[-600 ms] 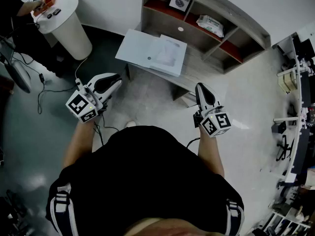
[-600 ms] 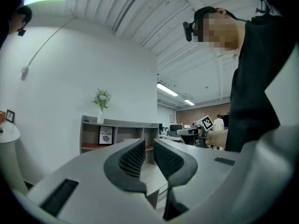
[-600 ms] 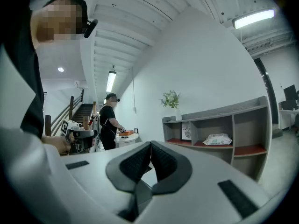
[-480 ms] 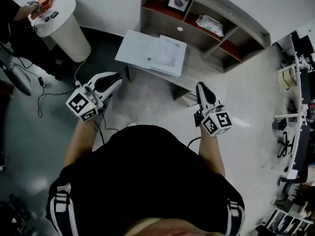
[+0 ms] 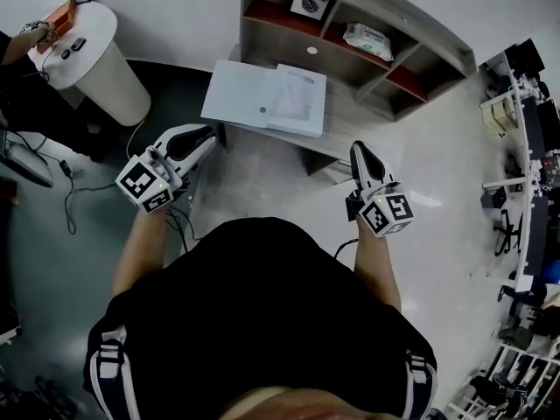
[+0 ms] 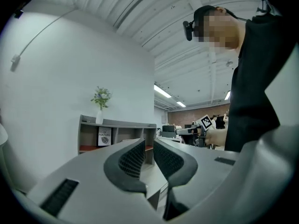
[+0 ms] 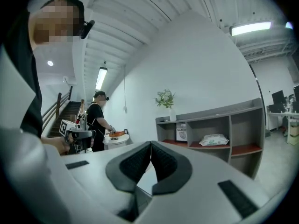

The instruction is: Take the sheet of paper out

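Only the head view has shifted slightly; the 2 grippers remain short of the desk's (image 5: 350,122) near edge. Left gripper (image 5: 206,138): jaws slightly apart, empty. Right gripper (image 5: 359,150): jaws together, empty. The sheet of paper (image 5: 262,99) lies untouched at the desk's left end, so removal has not begun.

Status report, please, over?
Left gripper slightly open, empty; right gripper shut, empty. White paper sheet with pale folder, untouched on grey table. Nothing blocking.

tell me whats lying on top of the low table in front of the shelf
A pale flat folder with a white sheet at its right end lies on the low table. The tabletop beneath them is covered.
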